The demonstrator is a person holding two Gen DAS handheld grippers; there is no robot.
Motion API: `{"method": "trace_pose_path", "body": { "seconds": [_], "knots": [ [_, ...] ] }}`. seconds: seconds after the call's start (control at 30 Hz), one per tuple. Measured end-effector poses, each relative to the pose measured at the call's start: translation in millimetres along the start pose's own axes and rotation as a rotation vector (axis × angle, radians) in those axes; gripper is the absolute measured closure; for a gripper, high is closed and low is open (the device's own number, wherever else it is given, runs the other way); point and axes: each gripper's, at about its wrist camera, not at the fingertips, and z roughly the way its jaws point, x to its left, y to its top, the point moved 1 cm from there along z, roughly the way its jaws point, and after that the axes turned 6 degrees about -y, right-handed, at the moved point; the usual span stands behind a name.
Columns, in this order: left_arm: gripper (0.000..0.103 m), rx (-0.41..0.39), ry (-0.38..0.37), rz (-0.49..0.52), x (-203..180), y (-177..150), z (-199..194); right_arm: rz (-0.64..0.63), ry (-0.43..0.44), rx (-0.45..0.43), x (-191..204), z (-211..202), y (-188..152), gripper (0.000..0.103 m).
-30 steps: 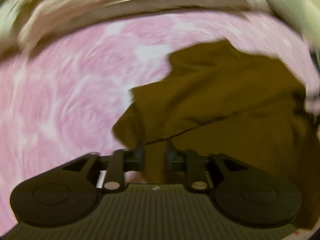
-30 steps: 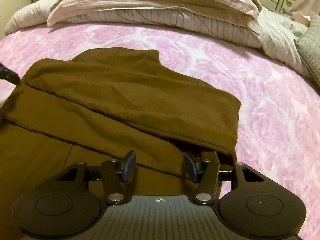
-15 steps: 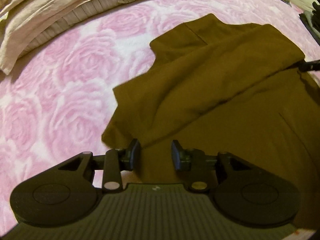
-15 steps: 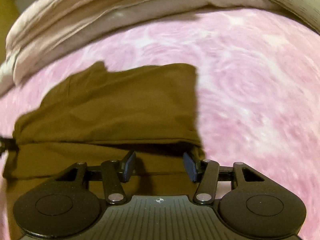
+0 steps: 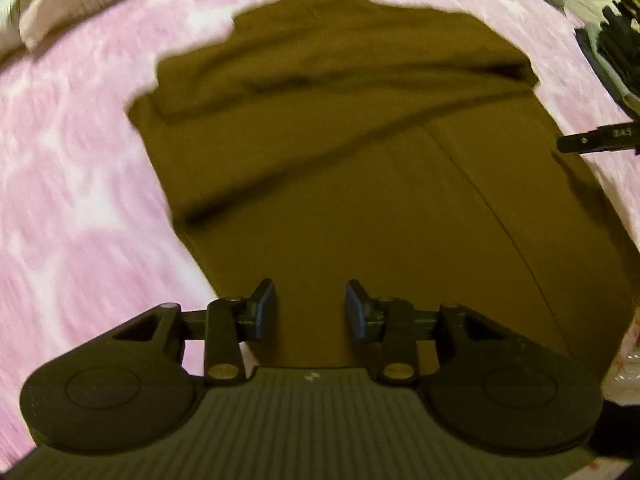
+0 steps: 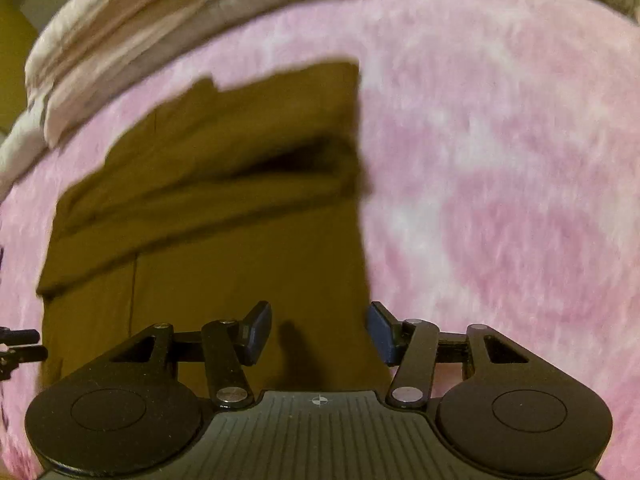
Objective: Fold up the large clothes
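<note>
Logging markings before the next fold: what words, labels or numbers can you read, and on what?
"DAS", white letters on the black finger of the right gripper, cut off at the frame edge.
Brown garment: no label or print visible.
Pink bedspread: pattern only, no text.

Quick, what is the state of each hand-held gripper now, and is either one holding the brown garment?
Left hand-held gripper: open, jaws just opening, above the brown garment, holding nothing.
Right hand-held gripper: open, holding nothing.

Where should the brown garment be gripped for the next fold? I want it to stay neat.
Probably the near right edge of the brown garment, from the pink bedspread side: it lies flat, straight and single-layered there, unlike the bunched fold farther up.
</note>
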Motion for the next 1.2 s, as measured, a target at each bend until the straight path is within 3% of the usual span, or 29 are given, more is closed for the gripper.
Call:
{"method": "trace_pose_path", "body": {
  "seconds": [0.27, 0.5, 0.63, 0.73, 0.87, 1.03, 1.2],
  "knots": [
    [0.065, 0.049, 0.026, -0.043, -32.7, -64.9, -2.4, -0.162, -0.034, 0.061, 4.4, -24.6, -36.4, 0.052],
    [0.063, 0.026, 0.015, 0.05, -53.9, -117.8, -20.7, -0.398, -0.07, 0.064, 28.1, -52.1, -102.2, 0.046],
    [0.062, 0.034, 0.018, 0.168, -79.1, -151.0, -34.4, -0.508, -0.142, 0.081, 28.9, -65.6, -134.0, 0.044],
    [0.061, 0.034, 0.023, 0.262, -102.2, -174.8, -41.6, -0.661, -0.178, 0.045, 37.1, -78.6, -157.8, 0.044],
    [0.055, 0.018, 0.051, 0.439, -134.6, -205.7, -44.3, -0.842, -0.111, 0.003, 54.0, -87.0, -190.3, 0.044],
    [0.048, 0.036, 0.163, 0.624, -161.6, -231.4, -29.4, -0.99, -0.059, -0.02, 60.9, -83.6, -221.2, 0.044],
    [0.048, 0.018, 0.228, 0.673, -165.2, -225.8, -21.8, -0.995, -0.042, -0.044, 55.0, -86.9, -231.2, 0.044]
  ]
}}
